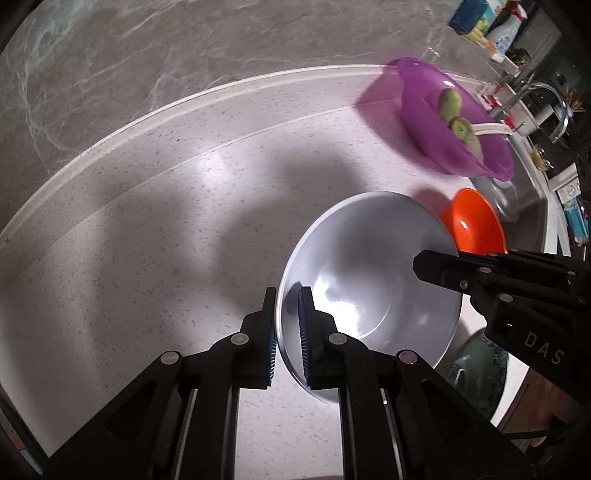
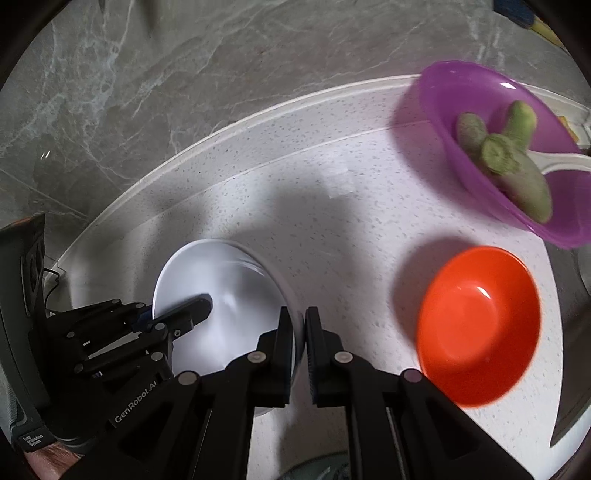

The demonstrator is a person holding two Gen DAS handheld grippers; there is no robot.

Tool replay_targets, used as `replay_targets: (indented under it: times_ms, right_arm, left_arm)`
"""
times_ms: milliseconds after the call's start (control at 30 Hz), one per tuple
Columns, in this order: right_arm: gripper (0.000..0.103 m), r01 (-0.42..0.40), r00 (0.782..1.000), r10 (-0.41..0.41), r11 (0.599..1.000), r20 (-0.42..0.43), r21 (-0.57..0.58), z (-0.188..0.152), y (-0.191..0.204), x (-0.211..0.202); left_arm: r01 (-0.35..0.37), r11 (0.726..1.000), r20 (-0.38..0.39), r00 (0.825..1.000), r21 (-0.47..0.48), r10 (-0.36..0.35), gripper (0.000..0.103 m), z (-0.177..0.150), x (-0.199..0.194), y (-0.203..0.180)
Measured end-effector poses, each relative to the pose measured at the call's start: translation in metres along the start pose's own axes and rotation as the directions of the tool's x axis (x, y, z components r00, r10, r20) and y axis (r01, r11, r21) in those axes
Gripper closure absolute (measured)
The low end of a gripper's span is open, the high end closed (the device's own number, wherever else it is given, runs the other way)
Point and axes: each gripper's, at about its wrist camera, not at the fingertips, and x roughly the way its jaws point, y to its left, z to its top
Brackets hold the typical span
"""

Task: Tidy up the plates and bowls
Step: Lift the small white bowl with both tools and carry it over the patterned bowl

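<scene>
White and glossy, the white bowl [image 1: 369,291] sits between our two grippers above the pale speckled counter [image 1: 147,240], and we have it pinched from both sides. Our left gripper [image 1: 287,325] is closed down on the bowl's rim, one blue-ribbed pad [image 1: 303,332] inside the wall and the other finger outside it, so only the thin wall separates them. Our right gripper [image 2: 298,343] is clamped on the opposite rim in the same way, its jaws drawn almost together with the bowl's edge caught between them. From the right wrist view we see the left gripper's black tip reaching over the bowl's far rim into the hollow; from the left wrist view the right gripper reaches in from the right edge. The bowl looks empty inside, with bright glare on its bottom. Whether its base touches the counter we cannot tell. Just beside it on the right stands a smaller orange bowl [image 2: 476,332], upright and empty, apart from the white one. Further back, near the counter's raised edge, a purple bowl [image 2: 491,147] holds several green fuzzy fruit pieces [image 2: 498,155] and a white utensil [image 2: 561,162] that lies across its rim. Behind the counter runs a grey marbled wall [image 2: 184,74], and in the left wrist view a sink faucet [image 1: 546,99] and some bottles [image 1: 506,33] show at the far right.
</scene>
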Motion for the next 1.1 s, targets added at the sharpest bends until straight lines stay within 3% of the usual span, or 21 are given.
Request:
replay_targets:
  times_ms: [533,1100]
  right_arm:
    - [0.094,0.02,0.998,-0.023,0.998,0.053,0.065,-0.053,-0.027,-0.055]
    - [0.094,0.038,0.999,-0.042,0.991,0.026,0.131,-0.115,-0.057,-0.076]
  left_arm:
    - [0.038,0.994,0.001,0.999,0.099,-0.038,0.094,-0.032,-0.03,-0.063]
    - [0.07,0.981,-0.057,0.997,0.182,-0.061,0.094,-0.08,-0.029,-0.11]
